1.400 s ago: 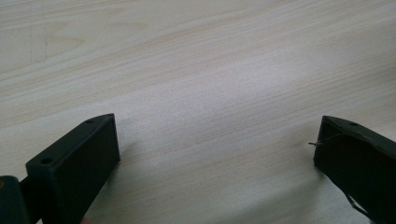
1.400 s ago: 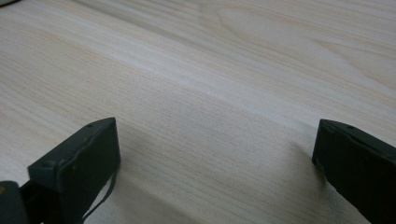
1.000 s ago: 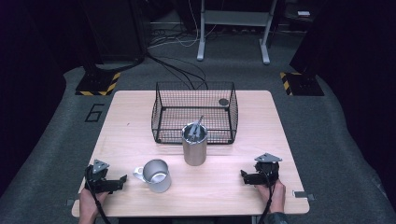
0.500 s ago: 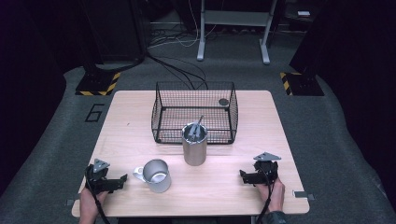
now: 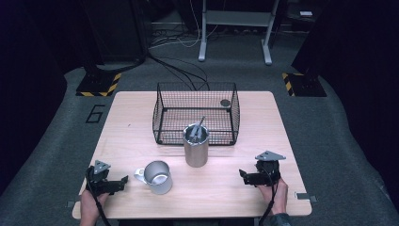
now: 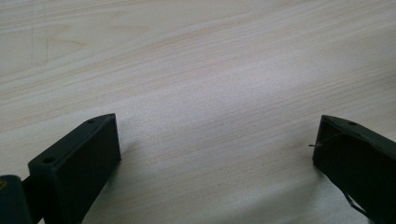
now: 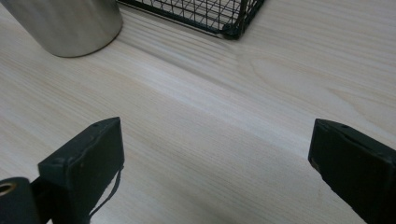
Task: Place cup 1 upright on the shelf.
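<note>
Pale wooden counter (image 5: 141, 122) in a dark room. Left tongs (image 5: 123, 181) and right tongs (image 5: 242, 175) are resting wide open, empty. Nearest: small steel mug (image 5: 155, 176), tall steel canister (image 5: 195, 146). Judged: pre-reach; next, approaching one.

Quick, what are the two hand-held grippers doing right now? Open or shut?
Left hand-held gripper: open, holding nothing, over bare table.
Right hand-held gripper: open, holding nothing.
</note>
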`<state>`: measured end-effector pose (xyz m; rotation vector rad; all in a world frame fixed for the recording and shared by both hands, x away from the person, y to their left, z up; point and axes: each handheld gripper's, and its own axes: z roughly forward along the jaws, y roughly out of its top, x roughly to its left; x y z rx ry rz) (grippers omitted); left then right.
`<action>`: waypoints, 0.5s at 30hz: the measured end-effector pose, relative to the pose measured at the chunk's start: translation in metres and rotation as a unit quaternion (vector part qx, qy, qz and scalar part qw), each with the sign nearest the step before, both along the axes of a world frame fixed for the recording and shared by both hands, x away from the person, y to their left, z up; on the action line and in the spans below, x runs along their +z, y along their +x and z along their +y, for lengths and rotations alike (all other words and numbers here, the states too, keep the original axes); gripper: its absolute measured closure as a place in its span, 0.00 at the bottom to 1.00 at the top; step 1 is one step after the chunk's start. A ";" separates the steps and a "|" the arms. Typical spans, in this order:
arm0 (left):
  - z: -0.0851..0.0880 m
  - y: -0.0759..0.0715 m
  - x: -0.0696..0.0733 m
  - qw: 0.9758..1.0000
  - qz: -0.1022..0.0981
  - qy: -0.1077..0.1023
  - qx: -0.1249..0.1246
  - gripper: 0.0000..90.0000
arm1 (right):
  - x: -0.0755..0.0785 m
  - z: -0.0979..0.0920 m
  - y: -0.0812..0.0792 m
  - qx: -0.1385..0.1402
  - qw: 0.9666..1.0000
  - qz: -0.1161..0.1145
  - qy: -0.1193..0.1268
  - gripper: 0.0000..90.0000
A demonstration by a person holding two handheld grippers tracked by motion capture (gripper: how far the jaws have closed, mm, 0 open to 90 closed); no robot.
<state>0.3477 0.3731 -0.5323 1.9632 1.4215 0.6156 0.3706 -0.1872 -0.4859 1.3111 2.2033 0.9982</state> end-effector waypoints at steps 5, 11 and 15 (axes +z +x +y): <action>0.000 0.000 0.000 1.000 0.000 0.001 -0.001 0.01 | 0.011 0.006 -0.001 0.008 1.000 -0.007 0.007 0.03; 0.000 0.000 0.000 1.000 -0.003 0.003 -0.001 0.01 | 0.026 0.014 -0.002 0.024 1.000 -0.015 0.008 0.03; 0.000 0.000 0.000 1.000 -0.006 0.001 -0.001 0.02 | 0.036 0.022 -0.002 0.032 0.999 -0.021 0.016 0.03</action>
